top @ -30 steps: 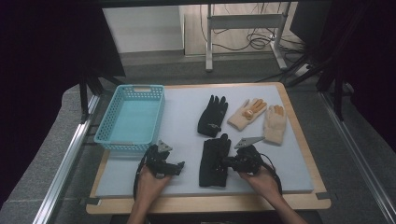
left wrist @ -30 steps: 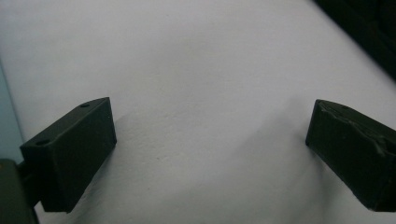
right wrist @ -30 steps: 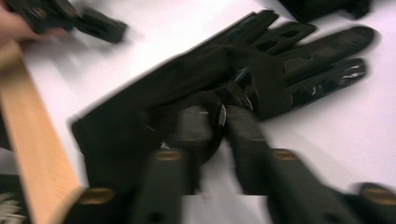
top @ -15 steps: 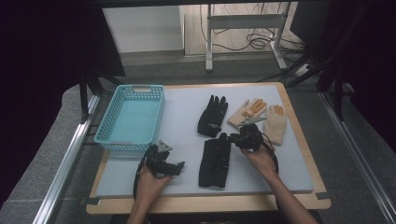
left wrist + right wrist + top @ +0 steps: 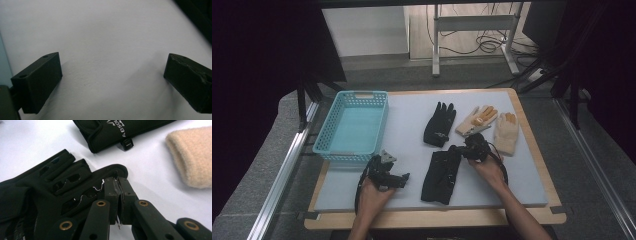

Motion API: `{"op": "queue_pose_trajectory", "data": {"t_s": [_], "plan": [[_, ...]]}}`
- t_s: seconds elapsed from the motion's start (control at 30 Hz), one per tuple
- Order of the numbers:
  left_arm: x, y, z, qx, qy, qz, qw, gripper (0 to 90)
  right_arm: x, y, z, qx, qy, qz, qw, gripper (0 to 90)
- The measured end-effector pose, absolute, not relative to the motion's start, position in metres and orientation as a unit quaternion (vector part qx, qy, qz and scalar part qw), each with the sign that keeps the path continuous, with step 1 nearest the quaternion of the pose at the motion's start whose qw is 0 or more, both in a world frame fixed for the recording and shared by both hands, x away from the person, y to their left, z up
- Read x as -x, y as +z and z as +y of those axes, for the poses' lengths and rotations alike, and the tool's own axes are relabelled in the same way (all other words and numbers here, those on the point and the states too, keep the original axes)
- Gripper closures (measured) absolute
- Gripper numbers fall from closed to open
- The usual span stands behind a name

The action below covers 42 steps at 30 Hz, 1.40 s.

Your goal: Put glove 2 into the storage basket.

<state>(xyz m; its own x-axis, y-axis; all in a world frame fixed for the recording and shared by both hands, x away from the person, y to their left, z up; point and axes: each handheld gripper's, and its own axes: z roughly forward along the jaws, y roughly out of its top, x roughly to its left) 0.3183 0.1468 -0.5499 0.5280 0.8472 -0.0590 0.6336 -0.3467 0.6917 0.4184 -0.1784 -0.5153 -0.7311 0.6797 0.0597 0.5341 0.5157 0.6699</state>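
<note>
The right gripper (image 5: 460, 150) has slid up to the near black glove's (image 5: 439, 172) fingertips, jaws just closing, pinching them; left gripper (image 5: 110, 80) wide open.

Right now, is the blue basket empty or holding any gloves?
Empty: the blue basket shows only its bare bottom, and all four gloves lie on the white mat.

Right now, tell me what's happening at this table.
A person works with a gripper in each hand. The right gripper has just been closing and is pinched on the fingertip edge of the near black glove, which lies flat on the pale mat. The left gripper rests open on the mat, holding nothing. Another black glove, two tan gloves and a teal basket sit beyond.
</note>
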Motion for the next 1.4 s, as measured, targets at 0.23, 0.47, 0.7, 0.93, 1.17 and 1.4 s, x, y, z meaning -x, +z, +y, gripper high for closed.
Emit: {"op": "queue_pose_trajectory", "data": {"t_s": [0.23, 0.47, 0.7, 0.93, 1.17, 1.4], "plan": [[-0.318, -0.550, 0.147, -0.806, 0.157, 0.460, 0.339, 2.1, -0.438, -0.500, -0.174, -0.355, 0.372, 0.849, 0.121, 71.6], [-0.318, -0.550, 0.147, -0.806, 0.156, 0.460, 0.339, 2.1, -0.465, -0.492, -0.162, -0.358, 0.378, 0.843, 0.139, 77.1], [-0.318, -0.550, 0.147, -0.805, 0.156, 0.460, 0.340, 2.1, -0.499, -0.510, -0.142, -0.377, 0.360, 0.843, 0.132, 77.1], [-0.318, -0.550, 0.147, -0.805, 0.156, 0.460, 0.340, 2.0, -0.511, -0.519, -0.121, -0.368, 0.360, 0.848, 0.123, 77.1], [-0.318, -0.550, 0.147, -0.807, 0.157, 0.459, 0.338, 2.0, -0.521, -0.514, -0.106, -0.355, 0.366, 0.846, 0.155, 64.0], [-0.318, -0.550, 0.147, -0.805, 0.156, 0.460, 0.340, 2.0, -0.537, -0.517, -0.112, -0.364, 0.343, 0.846, 0.185, 43.6]]}}
